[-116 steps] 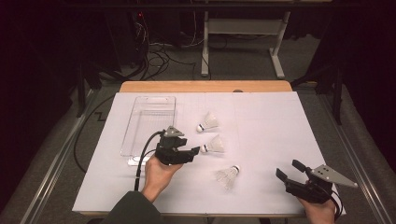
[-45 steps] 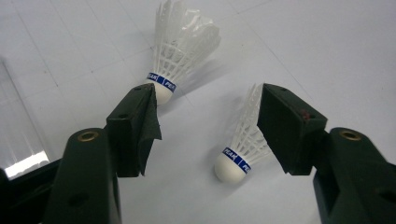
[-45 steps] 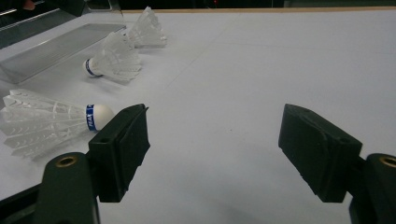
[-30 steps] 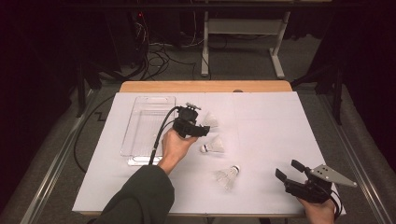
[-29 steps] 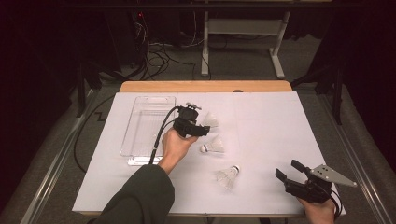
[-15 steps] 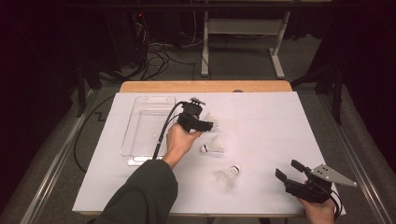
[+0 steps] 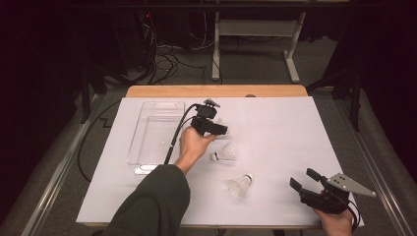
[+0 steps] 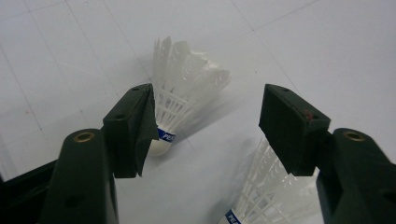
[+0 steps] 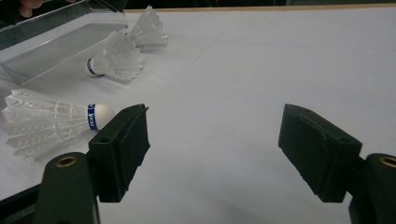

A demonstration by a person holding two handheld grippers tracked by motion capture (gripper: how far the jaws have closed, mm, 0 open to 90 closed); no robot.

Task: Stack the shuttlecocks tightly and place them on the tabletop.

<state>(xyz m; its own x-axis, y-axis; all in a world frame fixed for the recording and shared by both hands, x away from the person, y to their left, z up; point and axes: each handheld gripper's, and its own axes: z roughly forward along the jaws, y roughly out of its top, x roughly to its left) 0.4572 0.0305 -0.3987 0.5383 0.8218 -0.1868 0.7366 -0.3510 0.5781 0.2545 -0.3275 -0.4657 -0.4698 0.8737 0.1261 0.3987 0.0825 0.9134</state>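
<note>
Spreading across the middle of the high view is the white-covered tabletop [image 7: 285, 128], and everything in play sits on it. Left of centre lies the clear plastic tray [image 7: 156, 132], and as far as the picture shows it looks bare inside, so my read is that none of the collecting has been done. Centre frame, the left gripper [image 7: 216, 129] hangs over the far shuttlecock [image 8: 184, 100], jaws spread wide with nothing between them; in the left gripper view that shuttlecock lies on its side, cork toward the left-hand jaw and just beside it, feathers fanning toward the top of the frame. It's poised for a pick, I'd say, but no grip yet. Down at the lower right of the high view, the right gripper [image 7: 307, 184] rests near the tabletop's edge, jaws likewise fully apart and holding nothing, well apart from the action. Just below and right of the left hand lies the middle shuttlecock [image 7: 224, 155], and lower still, toward bottom centre, the near shuttlecock [image 7: 240, 185], both lying loose on their sides. So three shuttlecocks out on the sheet, none gripped: the whole job looks to be ahead.
</note>
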